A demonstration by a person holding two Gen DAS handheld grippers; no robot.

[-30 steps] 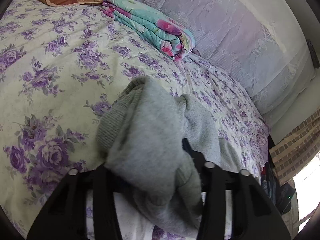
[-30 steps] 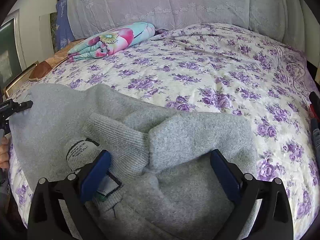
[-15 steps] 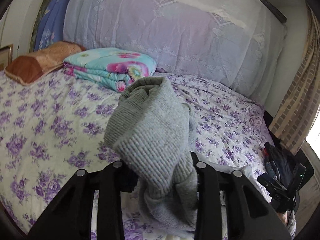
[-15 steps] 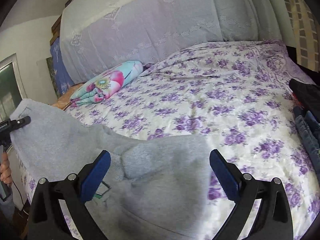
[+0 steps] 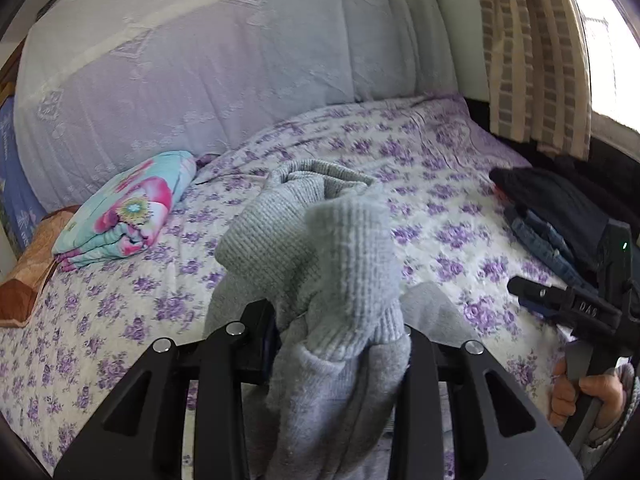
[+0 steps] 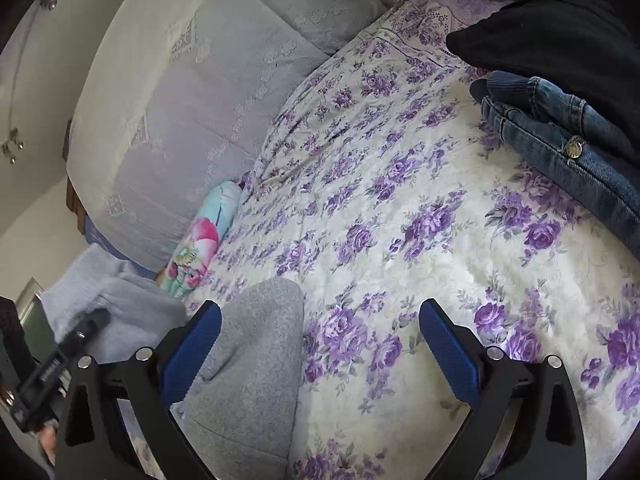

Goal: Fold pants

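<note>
Your left gripper [image 5: 340, 344] has just tightened its jaws on the grey pants [image 5: 316, 248] and lifted the ribbed end off the bed [image 5: 440, 216]. Your right gripper [image 6: 320, 344] hangs open over them, holding nothing, so the fold is underway.

Bed [image 5: 120, 320] with purple-floral cover fills the room; lace-draped headboard [image 5: 200, 80] at 11 o'clock; checked curtain [image 5: 532, 60], bright window [image 5: 608, 40] at 2 o'clock.
</note>
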